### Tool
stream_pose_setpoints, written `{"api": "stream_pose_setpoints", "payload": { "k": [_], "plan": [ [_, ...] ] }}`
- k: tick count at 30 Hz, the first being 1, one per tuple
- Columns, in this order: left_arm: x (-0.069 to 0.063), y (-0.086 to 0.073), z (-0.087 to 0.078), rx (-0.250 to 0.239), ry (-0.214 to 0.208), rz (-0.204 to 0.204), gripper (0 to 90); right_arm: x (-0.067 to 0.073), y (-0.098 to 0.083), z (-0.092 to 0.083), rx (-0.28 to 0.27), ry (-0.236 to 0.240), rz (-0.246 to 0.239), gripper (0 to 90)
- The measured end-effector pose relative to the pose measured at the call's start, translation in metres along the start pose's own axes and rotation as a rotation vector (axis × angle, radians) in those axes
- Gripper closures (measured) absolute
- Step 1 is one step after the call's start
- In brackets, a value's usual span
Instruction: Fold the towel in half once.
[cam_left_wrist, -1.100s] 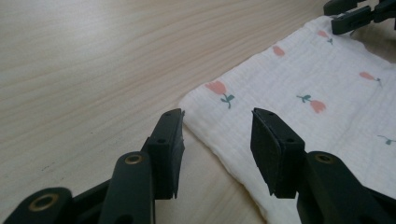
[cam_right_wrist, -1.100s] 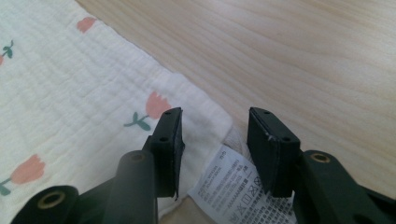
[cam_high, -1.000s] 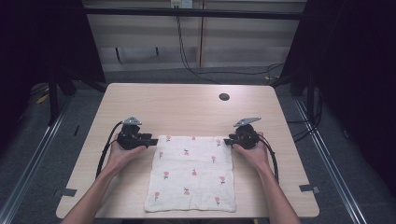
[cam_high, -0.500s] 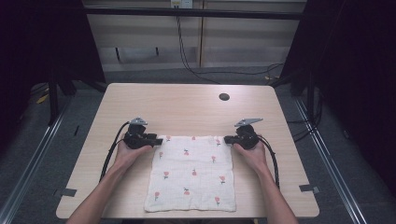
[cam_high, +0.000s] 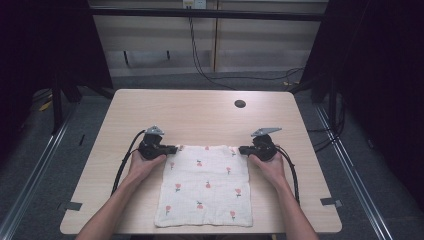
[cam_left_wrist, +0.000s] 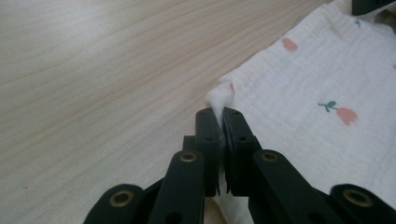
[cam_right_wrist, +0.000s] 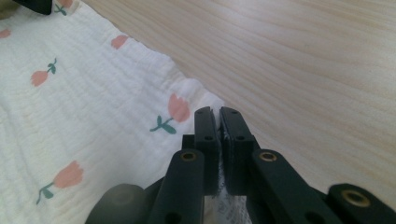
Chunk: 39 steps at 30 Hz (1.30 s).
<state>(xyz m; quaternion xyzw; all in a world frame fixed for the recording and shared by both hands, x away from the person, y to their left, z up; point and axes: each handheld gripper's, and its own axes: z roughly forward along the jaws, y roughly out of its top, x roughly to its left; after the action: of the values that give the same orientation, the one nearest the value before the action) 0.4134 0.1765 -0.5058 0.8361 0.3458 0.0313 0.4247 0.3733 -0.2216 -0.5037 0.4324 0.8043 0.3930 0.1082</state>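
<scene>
A white cloth (cam_high: 206, 186) printed with small pink tulips lies flat on the near half of the wooden table (cam_high: 200, 115). My left gripper (cam_high: 175, 149) is at the cloth's far left corner, shut on it; in the left gripper view the corner of the cloth (cam_left_wrist: 219, 99) bunches up between the jaws of my left gripper (cam_left_wrist: 220, 113). My right gripper (cam_high: 242, 149) is shut on the far right corner, and in the right gripper view the cloth (cam_right_wrist: 93, 107) edge is pinched between the jaws of my right gripper (cam_right_wrist: 217, 112).
A small dark round hole (cam_high: 240, 104) sits in the table's far right part. Bare wood stretches beyond the cloth to the far edge. Cables (cam_high: 121, 167) trail from both grippers along the person's forearms. Dark floor and rails surround the table.
Both grippers moved inward to the cloth's far corners and closed on them. The left gripper travelled farther, to the right.
</scene>
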Motion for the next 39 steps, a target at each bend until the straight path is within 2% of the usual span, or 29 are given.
{"api": "stream_pose_setpoints", "payload": {
  "k": [5, 8, 10, 12, 17, 19, 20, 21, 22, 23, 24, 26, 29, 30, 32, 33, 39],
  "plan": [
    [-0.001, 0.002, -0.007, -0.026, -0.016, -0.014, 87.0, 0.0, -0.001, -0.005, -0.023, 0.016, 0.014, 86.8],
    [-0.006, 0.004, -0.016, -0.053, -0.032, -0.009, 87.0, 0.001, 0.002, -0.014, -0.041, 0.024, 0.015, 86.8],
    [-0.009, 0.004, -0.02, -0.062, -0.039, 0.002, 87.0, 0.001, 0.002, -0.021, -0.061, 0.043, 0.032, 86.8],
    [-0.012, 0.004, -0.024, -0.077, -0.04, 0.017, 86.9, 0.001, 0.003, -0.024, -0.065, 0.039, 0.03, 86.8],
    [-0.011, 0.008, -0.032, -0.122, -0.042, 0.013, 86.9, 0.006, 0.007, -0.029, -0.094, 0.033, 0.019, 86.9],
    [-0.01, 0.011, -0.036, -0.141, -0.039, 0.01, 86.9, 0.008, 0.013, -0.035, -0.138, 0.037, 0.018, 87.0],
    [-0.009, 0.014, -0.04, -0.163, -0.044, 0.007, 87.0, 0.008, 0.014, -0.037, -0.149, 0.036, 0.013, 87.0],
    [-0.009, 0.014, -0.04, -0.163, -0.044, 0.007, 87.0, 0.008, 0.014, -0.037, -0.149, 0.036, 0.013, 87.0],
    [-0.009, 0.017, -0.047, -0.204, -0.047, -0.008, 87.0, 0.011, 0.018, -0.044, -0.175, 0.036, -0.007, 87.2],
    [-0.009, 0.017, -0.047, -0.204, -0.047, -0.008, 87.0, 0.011, 0.018, -0.044, -0.175, 0.036, -0.007, 87.2],
    [-0.014, 0.021, -0.055, -0.225, -0.038, 0.01, 87.0, 0.015, 0.024, -0.053, -0.224, 0.044, -0.012, 87.3],
    [-0.016, 0.02, -0.057, -0.226, -0.04, 0.018, 87.0, 0.019, 0.029, -0.059, -0.241, 0.059, -0.027, 87.3],
    [-0.016, 0.018, -0.055, -0.218, -0.038, 0.015, 87.0, 0.021, 0.029, -0.059, -0.231, 0.061, -0.028, 87.3],
    [-0.017, 0.016, -0.056, -0.202, -0.039, 0.023, 87.0, 0.021, 0.027, -0.057, -0.211, 0.065, -0.022, 87.3],
    [-0.02, 0.015, -0.057, -0.198, -0.051, 0.022, 87.0, 0.022, 0.023, -0.06, -0.224, 0.085, 0.014, 87.3],
    [-0.021, 0.014, -0.058, -0.191, -0.057, 0.027, 87.0, 0.025, 0.022, -0.065, -0.23, 0.093, 0.018, 87.3],
    [-0.031, 0.009, -0.066, -0.176, -0.058, 0.061, 87.0, 0.035, 0.019, -0.08, -0.206, 0.091, -0.014, 87.3]
  ]
}}
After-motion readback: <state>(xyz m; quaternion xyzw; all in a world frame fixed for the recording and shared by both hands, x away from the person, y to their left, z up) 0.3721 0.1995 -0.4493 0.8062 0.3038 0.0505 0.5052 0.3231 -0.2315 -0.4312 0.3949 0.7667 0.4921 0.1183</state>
